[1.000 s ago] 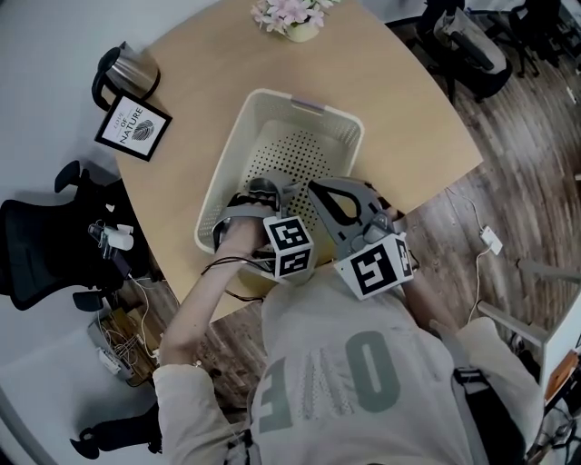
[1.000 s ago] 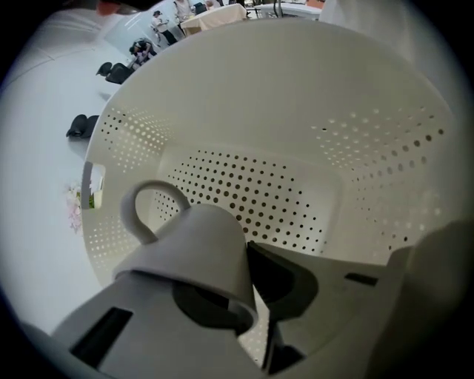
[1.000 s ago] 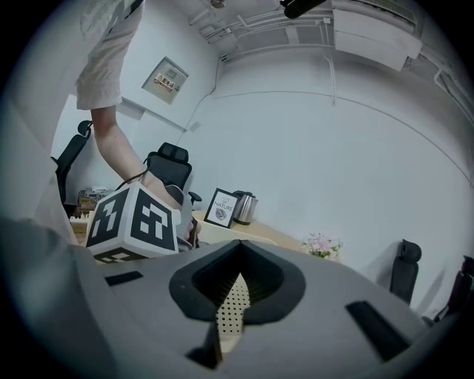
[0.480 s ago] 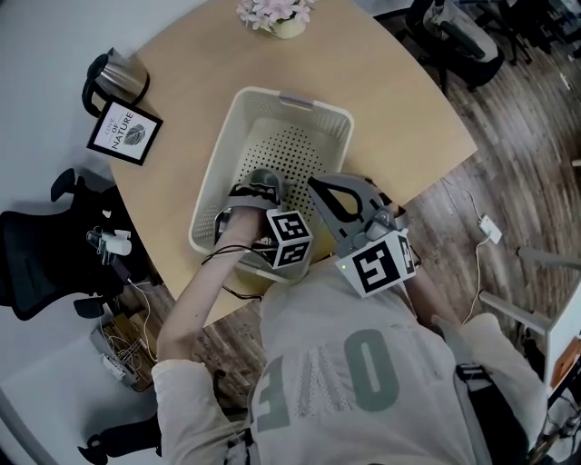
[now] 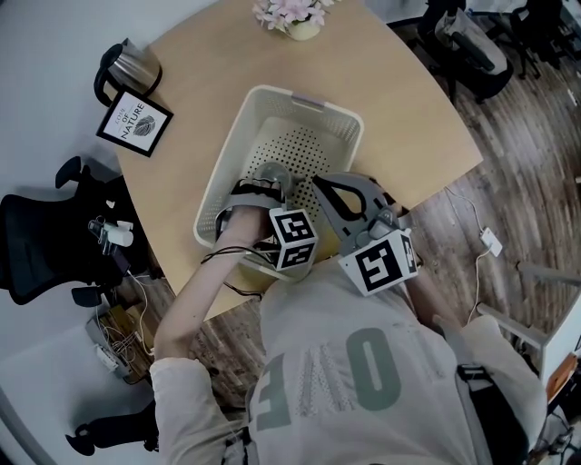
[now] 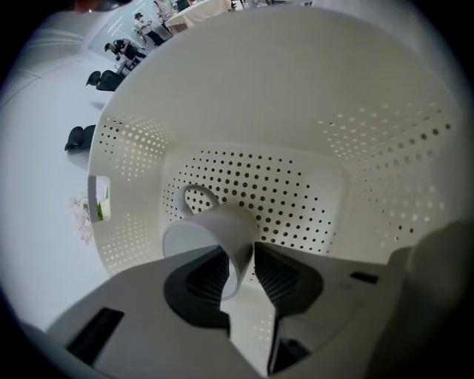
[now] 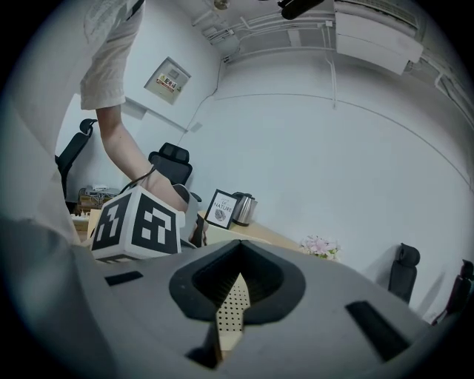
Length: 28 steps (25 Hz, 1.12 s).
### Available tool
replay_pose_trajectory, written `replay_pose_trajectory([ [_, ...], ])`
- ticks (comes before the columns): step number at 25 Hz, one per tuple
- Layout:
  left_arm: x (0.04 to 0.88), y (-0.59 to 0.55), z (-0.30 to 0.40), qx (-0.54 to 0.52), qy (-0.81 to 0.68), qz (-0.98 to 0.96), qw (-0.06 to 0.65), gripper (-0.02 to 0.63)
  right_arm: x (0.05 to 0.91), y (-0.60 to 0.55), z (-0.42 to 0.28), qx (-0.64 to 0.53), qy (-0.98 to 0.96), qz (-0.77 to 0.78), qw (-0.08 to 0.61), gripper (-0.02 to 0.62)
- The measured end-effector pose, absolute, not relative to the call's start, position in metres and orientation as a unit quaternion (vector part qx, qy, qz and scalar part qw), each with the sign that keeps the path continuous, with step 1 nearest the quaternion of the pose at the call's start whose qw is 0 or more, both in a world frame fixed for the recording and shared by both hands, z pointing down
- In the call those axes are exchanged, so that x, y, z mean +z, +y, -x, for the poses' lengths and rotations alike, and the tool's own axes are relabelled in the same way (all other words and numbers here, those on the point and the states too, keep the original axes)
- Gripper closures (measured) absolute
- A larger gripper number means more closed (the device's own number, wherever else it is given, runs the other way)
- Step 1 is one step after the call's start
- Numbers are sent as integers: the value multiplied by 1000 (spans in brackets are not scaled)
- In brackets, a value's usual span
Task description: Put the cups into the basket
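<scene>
A white cup (image 6: 215, 235) with a handle lies tilted low inside the cream perforated basket (image 6: 296, 111), mouth towards me. My left gripper (image 6: 241, 259) reaches down into the basket's near end (image 5: 231, 145). Its jaws are opening; the cup's wall stands between the pads with a thin gap on the right side. In the head view the left gripper (image 5: 270, 184) hides most of the cup. My right gripper (image 5: 318, 186) hovers over the basket's near right rim, shut and with nothing in it. The right gripper (image 7: 235, 285) shows only a sliver of basket floor past its jaws.
The basket sits on a round wooden table (image 5: 399, 100). A steel kettle (image 5: 127, 68) and a framed sign (image 5: 133, 124) stand at the table's left edge, a pot of pink flowers (image 5: 290, 14) at the far edge. A black office chair (image 5: 45, 245) stands left of the table.
The left gripper has stayed down in the basket's near end and edged slightly farther in. The right gripper has hardly moved.
</scene>
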State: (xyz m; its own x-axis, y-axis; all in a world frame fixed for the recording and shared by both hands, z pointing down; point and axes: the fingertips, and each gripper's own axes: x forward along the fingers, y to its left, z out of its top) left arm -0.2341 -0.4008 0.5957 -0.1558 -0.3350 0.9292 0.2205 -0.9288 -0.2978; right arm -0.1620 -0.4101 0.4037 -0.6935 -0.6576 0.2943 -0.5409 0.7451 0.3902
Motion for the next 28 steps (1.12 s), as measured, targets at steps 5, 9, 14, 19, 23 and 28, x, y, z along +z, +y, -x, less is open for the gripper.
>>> replay_pose_trajectory([
  [5,559,-397,234,-747,68,637,179,494,398,-412,168,-150,-913,-318,205,597],
  [9,511,-403,238,-724,121,653,185,495,391,-413,173,-159,-915,-313,198,597],
  [14,431,-423,238,-650,243,684,225,595,379,-417,183,-190,-915,-300,192,597],
  [19,344,-440,237,-426,462,749,210,597,352,-425,193,-189,-923,-300,152,597],
  [23,302,-436,265,-182,631,747,101,597,335,-424,200,-201,-922,-302,135,597],
  [28,300,-409,280,-72,694,710,95,597,330,-416,209,-204,-925,-293,131,597],
])
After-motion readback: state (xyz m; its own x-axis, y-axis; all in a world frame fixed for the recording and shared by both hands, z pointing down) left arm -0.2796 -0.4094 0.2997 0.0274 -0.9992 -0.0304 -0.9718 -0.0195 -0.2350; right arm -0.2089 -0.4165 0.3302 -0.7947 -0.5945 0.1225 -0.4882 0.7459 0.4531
